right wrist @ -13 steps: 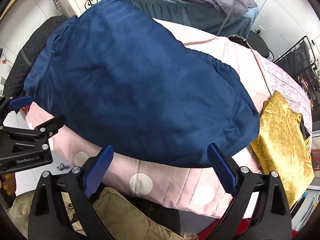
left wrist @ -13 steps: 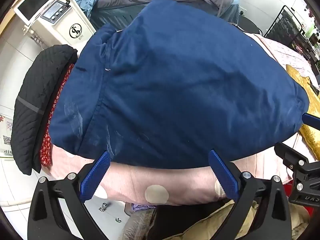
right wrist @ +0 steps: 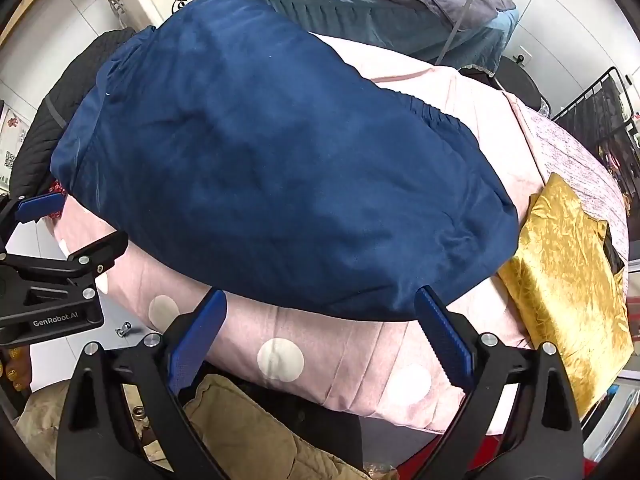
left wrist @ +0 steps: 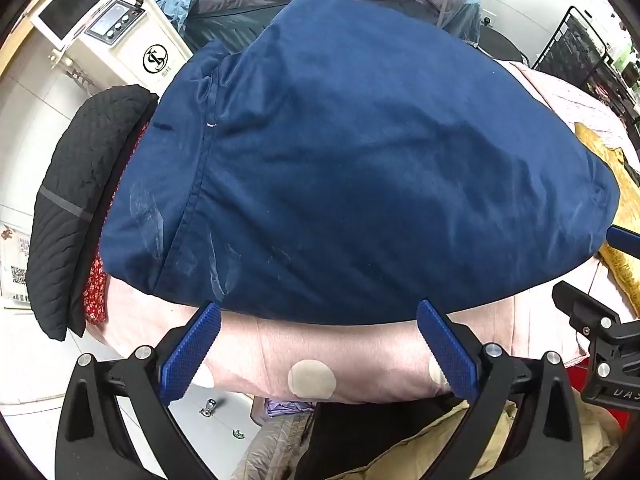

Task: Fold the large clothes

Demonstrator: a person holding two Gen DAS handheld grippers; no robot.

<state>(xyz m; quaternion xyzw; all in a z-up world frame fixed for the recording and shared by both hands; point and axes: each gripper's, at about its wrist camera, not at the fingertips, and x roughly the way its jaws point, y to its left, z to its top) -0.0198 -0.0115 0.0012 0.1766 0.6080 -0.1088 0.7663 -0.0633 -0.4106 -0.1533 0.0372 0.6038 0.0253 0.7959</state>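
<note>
A large navy blue garment (left wrist: 360,168) lies spread flat on a pink dotted bed cover (left wrist: 312,352); it also fills the right wrist view (right wrist: 280,168). My left gripper (left wrist: 320,344) is open and empty, its blue fingertips just short of the garment's near hem. My right gripper (right wrist: 320,336) is open and empty, also at the near hem, to the right of the left one. The left gripper shows at the left edge of the right wrist view (right wrist: 52,280). The right gripper shows at the right edge of the left wrist view (left wrist: 600,340).
A folded gold garment (right wrist: 568,272) lies on the bed to the right of the blue one. A black quilted garment (left wrist: 76,208) hangs off the bed's left end. A white machine (left wrist: 120,40) and another bed (right wrist: 380,4) stand behind. Khaki trousers (right wrist: 248,436) are below.
Both grippers have shifted very slightly; the blue garment lies as before. Nothing was taken hold of or let go.
</note>
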